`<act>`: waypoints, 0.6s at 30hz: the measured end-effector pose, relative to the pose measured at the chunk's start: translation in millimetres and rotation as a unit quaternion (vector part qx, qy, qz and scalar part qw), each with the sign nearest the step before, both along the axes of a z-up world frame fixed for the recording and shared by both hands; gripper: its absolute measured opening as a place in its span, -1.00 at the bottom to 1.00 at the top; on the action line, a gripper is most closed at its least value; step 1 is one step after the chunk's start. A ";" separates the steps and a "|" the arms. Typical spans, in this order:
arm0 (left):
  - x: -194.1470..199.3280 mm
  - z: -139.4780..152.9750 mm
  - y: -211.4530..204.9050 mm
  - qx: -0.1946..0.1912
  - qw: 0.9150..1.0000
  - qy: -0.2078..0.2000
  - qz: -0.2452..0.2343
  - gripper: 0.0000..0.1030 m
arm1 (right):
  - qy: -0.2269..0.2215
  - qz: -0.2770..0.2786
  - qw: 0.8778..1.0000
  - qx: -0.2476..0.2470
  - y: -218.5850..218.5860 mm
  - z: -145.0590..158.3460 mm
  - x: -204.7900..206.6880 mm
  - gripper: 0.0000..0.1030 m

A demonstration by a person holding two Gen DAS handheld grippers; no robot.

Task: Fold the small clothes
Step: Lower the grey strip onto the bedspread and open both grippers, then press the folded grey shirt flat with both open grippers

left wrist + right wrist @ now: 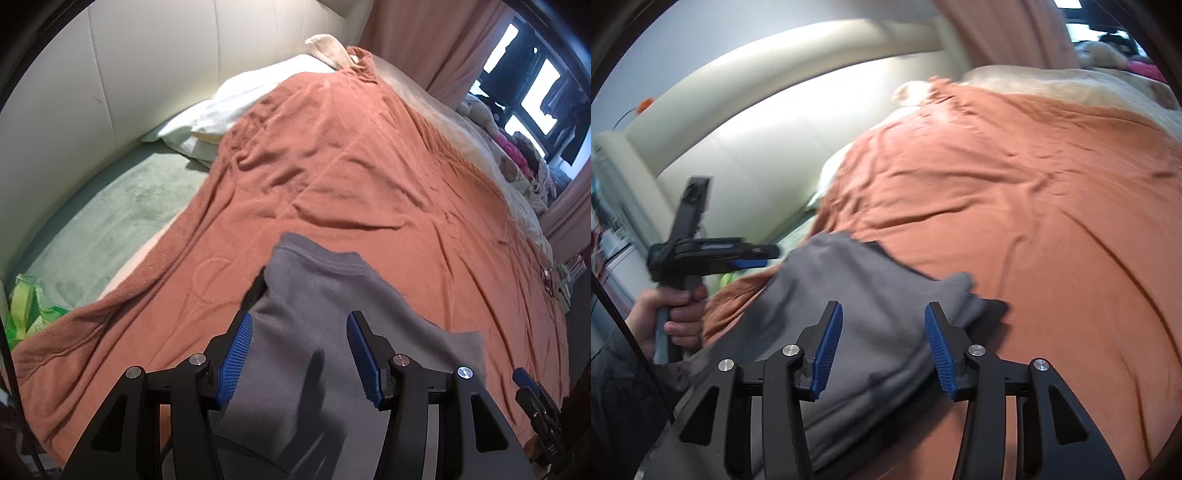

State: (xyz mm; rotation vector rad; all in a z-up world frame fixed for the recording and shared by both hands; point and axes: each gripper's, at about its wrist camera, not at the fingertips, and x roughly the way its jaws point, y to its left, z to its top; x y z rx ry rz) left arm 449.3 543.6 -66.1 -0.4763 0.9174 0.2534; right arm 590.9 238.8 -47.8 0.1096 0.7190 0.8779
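A grey garment (314, 332) lies folded on the orange blanket (351, 166) near the bed's front edge. My left gripper (299, 325) is open, its blue pads apart above the garment, holding nothing. In the right wrist view the same grey garment (871, 295) lies on the blanket (1034, 184). My right gripper (882, 321) is open over the garment's right part, empty. The left gripper (753, 258) shows at the left in a hand, beside the garment's far left edge. The right gripper's tip (524, 376) shows at the lower right of the left wrist view.
A cream padded headboard (129, 74) runs along the left. White pillows (236, 110) lie by it, on a green sheet (110, 221). A green bag (26, 306) sits at the bed's left corner. Pink curtains (424, 37) and a mirror with clutter (517, 129) stand at the far right.
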 end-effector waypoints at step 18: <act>72.7 -55.7 -33.3 0.026 0.996 0.078 -0.030 0.05 | 0.088 -0.024 0.993 -0.080 21.2 -53.9 75.9 -0.45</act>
